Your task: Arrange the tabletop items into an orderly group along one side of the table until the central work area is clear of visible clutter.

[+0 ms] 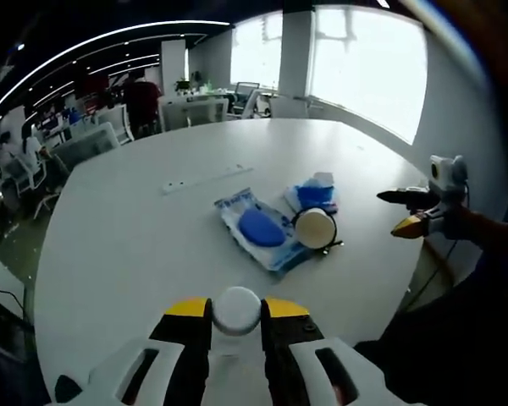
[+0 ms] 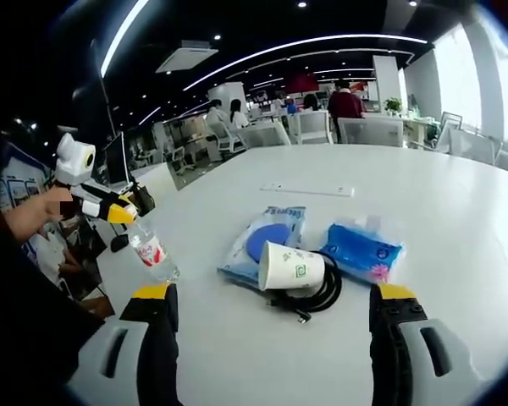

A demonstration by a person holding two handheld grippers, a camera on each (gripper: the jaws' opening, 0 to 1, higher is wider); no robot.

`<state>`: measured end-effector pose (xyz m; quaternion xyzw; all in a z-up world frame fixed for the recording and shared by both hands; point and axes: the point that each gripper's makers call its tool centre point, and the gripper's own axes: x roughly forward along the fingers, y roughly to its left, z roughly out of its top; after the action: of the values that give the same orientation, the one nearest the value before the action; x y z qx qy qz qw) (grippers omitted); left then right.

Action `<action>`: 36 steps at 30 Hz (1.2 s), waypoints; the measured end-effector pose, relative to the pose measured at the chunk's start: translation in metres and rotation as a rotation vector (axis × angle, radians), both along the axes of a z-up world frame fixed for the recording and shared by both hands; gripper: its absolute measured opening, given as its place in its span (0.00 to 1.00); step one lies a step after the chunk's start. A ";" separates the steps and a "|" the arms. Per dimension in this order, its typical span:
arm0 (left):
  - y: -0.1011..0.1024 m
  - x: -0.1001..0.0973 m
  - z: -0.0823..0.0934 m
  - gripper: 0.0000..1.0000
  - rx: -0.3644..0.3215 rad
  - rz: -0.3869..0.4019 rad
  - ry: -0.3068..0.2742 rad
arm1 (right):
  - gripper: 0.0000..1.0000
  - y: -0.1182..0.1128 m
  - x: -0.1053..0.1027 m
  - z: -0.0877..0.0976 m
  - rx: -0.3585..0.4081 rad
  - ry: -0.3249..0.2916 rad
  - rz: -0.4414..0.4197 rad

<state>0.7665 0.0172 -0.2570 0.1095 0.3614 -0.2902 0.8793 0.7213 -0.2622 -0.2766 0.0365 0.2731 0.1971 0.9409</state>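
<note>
My left gripper (image 1: 237, 303) is shut on the neck of a clear water bottle (image 1: 237, 315), whose white cap shows between the yellow tips. From the right gripper view, that left gripper (image 2: 121, 211) holds the red-labelled bottle (image 2: 155, 255) tilted above the table's near-left edge. My right gripper (image 2: 273, 293) stands open and holds nothing, facing a paper cup (image 2: 289, 266) that lies on its side on a black cable coil (image 2: 320, 294). A blue plastic packet (image 2: 265, 239) and a blue tissue pack (image 2: 361, 249) lie beside the cup. The right gripper (image 1: 409, 211) hovers off the table's right side.
The big white round table (image 1: 135, 245) carries a flat white strip (image 1: 205, 179) farther back. The cup (image 1: 315, 227), packet (image 1: 258, 228) and tissue pack (image 1: 315, 193) sit clustered near the right edge. Office chairs, desks and people stand beyond the table.
</note>
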 end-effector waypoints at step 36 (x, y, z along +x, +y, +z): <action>0.001 0.003 -0.006 0.21 -0.005 0.136 0.031 | 0.89 -0.005 0.001 0.000 -0.004 0.001 0.007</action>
<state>0.7697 0.0186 -0.2627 0.0778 0.3810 -0.2322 0.8916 0.7222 -0.2671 -0.2769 0.0336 0.2740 0.1998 0.9402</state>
